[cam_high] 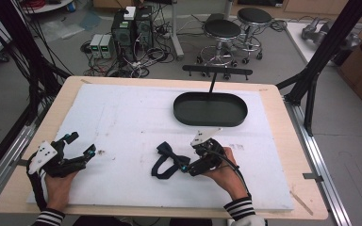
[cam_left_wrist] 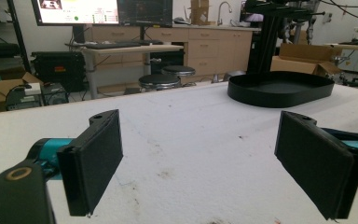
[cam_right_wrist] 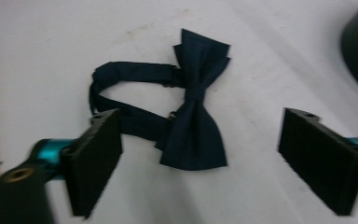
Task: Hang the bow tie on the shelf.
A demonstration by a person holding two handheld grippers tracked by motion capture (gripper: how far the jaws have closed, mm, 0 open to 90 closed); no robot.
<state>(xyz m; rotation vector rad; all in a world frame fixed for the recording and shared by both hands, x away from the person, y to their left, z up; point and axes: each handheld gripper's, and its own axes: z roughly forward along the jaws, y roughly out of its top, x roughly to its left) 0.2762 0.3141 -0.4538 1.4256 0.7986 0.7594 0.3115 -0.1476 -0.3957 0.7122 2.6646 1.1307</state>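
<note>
Right gripper view, bow tie [cam_right_wrist: 193, 112] between parted right tongs [cam_right_wrist: 216, 161]

wooden table [cam_high: 273, 96], white board [cam_high: 136, 113], bow tie [cam_high: 169, 160], black tray [cam_high: 210, 109]

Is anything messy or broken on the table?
Nothing looks broken. The dark bow tie lies loose on the white mat, its strap looped to one side, outside the black tray. The mat has small brownish smudges. Both the left gripper and right gripper are open.
</note>
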